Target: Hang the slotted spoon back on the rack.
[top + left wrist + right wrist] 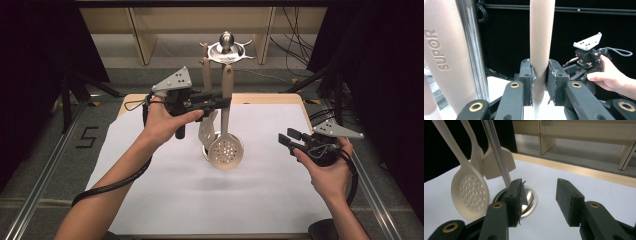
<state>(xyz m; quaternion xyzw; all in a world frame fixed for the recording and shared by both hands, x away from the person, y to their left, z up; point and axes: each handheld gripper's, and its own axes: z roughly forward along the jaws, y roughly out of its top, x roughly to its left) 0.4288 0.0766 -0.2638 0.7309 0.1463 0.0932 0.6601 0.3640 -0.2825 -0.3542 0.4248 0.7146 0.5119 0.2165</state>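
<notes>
Left gripper [222,102]: I'm clamping it on the handle of the slotted spoon [226,150], jaws pressed against both sides of the beige shaft; in the left gripper view the handle [541,47] is running straight up between my pads.
Slotted spoon: hanging upright off the utensil rack [226,49], perforated bowl low, just above the white table cover [200,195] and in front of the rack's round base [530,200].
Right gripper [289,138]: I'm holding it off to the right, well apart from the rack, jaws spread and gripping nothing; in the right gripper view the gap between the pads is showing bare table.
Rack: metal pole [496,152] rising from the round base at mid table, hooks at the top.
Other utensils: a beige spatula [499,163] and another beige spoon [475,150] are hanging just behind the slotted spoon, close to the pole.
Near handle: in the left gripper view a wide beige handle marked SUPOR [441,55] is hanging beside the pole.
</notes>
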